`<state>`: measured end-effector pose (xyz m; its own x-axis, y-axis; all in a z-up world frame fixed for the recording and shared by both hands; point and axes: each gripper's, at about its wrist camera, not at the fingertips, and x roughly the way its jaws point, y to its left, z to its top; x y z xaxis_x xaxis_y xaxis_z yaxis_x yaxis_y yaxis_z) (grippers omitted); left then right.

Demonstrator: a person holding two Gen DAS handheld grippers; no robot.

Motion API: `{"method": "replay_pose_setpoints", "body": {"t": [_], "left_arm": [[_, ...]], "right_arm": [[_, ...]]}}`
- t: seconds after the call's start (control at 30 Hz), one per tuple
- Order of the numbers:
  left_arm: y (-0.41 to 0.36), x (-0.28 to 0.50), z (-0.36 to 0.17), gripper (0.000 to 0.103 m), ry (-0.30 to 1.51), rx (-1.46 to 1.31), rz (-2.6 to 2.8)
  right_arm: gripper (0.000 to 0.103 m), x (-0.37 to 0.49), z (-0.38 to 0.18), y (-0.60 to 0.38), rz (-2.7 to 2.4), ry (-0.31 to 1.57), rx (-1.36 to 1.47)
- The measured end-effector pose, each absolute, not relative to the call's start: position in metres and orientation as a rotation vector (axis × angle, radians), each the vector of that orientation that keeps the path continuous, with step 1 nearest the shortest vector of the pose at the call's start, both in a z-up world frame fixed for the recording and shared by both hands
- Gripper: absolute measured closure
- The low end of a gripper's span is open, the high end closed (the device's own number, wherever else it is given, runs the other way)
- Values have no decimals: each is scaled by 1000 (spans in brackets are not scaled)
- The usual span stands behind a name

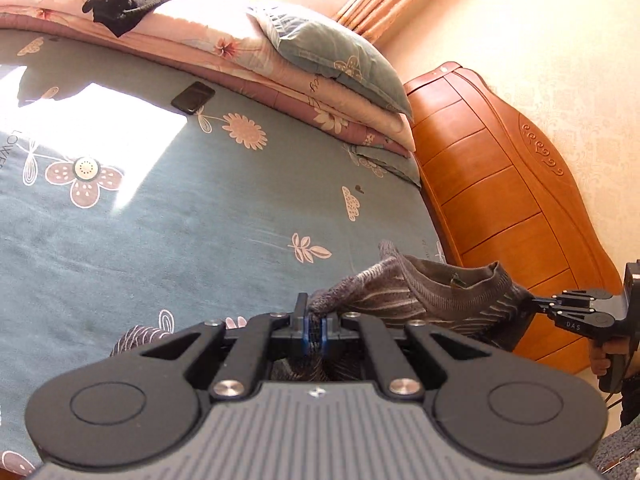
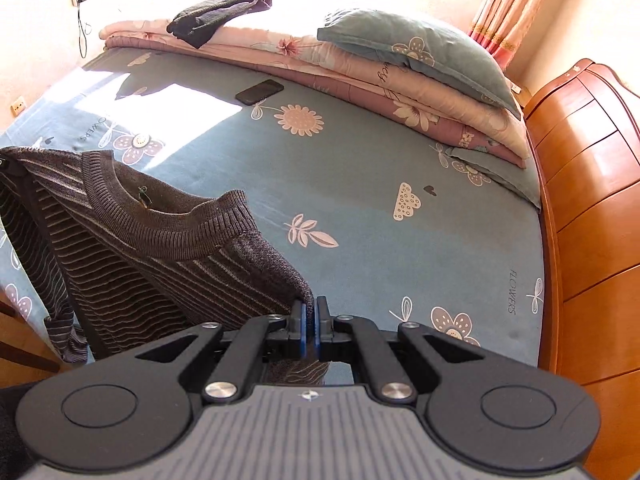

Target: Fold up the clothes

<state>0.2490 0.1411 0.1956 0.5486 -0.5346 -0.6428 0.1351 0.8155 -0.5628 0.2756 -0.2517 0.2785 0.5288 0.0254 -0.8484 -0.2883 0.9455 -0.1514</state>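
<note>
Bedroom scene seen from two handheld grippers, above a bed with a teal flower-print sheet (image 2: pixel 360 168). A grey-brown striped knit sweater (image 2: pixel 152 248) hangs stretched in the air between the two tools, at the near edge of the bed, its ribbed round neckline facing up. The left gripper (image 1: pixel 316 320) is clenched on one shoulder of the sweater, cloth bunched between its fingers. The right gripper (image 2: pixel 309 312) is clamped on the other shoulder, knit fabric pinched at its fingertips; in the left view it shows at the far right, held by a person's hand (image 1: pixel 604 360). On the far side of the bed lies a stack of folded pink floral quilts (image 2: pixel 360 68), with a teal pillow (image 2: pixel 420 48) on top to the right and a dark crumpled garment (image 2: pixel 220 12) on top to the left. A black phone (image 2: pixel 259 92) lies on the sheet just beside the quilts. An orange wooden headboard (image 2: pixel 592 184) stands at the right.
</note>
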Motion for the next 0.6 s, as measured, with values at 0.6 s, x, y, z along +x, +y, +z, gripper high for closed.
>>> {"method": "replay_pose_setpoints", "body": {"t": [0.6], "left_arm": [[155,184,314,101,764,-433,-469]], "right_arm": [[101,205,389,-225,166,897,-265]]}}
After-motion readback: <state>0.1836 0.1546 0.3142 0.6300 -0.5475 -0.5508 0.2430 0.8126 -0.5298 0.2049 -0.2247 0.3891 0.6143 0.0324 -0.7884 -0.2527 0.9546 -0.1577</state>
